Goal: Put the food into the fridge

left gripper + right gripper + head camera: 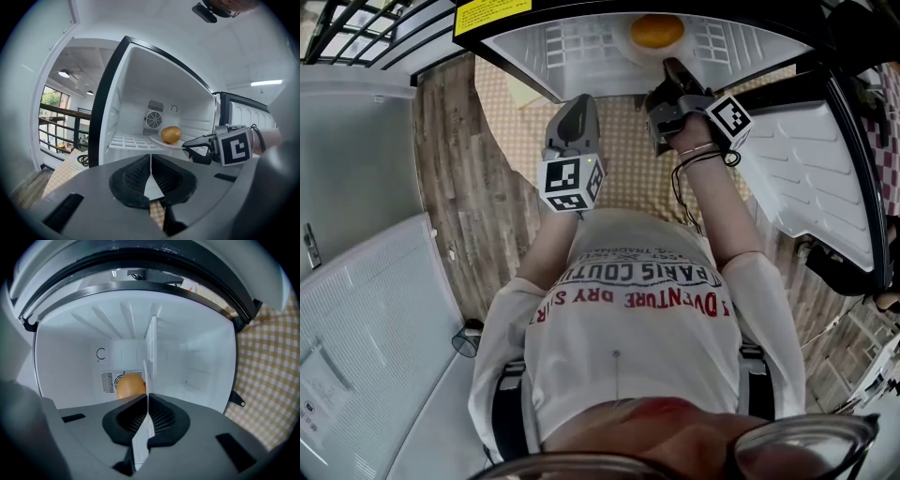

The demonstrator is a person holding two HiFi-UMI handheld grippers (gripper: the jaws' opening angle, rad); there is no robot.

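Observation:
A round yellow-brown piece of food [656, 31] lies on a white plate [628, 49] inside the open fridge compartment [572, 42]. My right gripper [673, 73] reaches into the fridge and is shut on the plate's near rim. In the right gripper view the plate [149, 357] stands edge-on between the jaws of the right gripper [148, 401], with the food [129, 385] just behind. The left gripper view shows the food [171, 134] on the plate [159, 140] over the wire shelf [129, 140]. My left gripper [151, 161] hangs outside the fridge, shut and empty.
The fridge door [811, 159] stands swung open at the right. A fan vent [154, 119] sits on the back wall. A checkered mat [623, 159] covers the wooden floor before the fridge. A white appliance [366, 309] stands at the left, and a black railing [56, 123] beyond.

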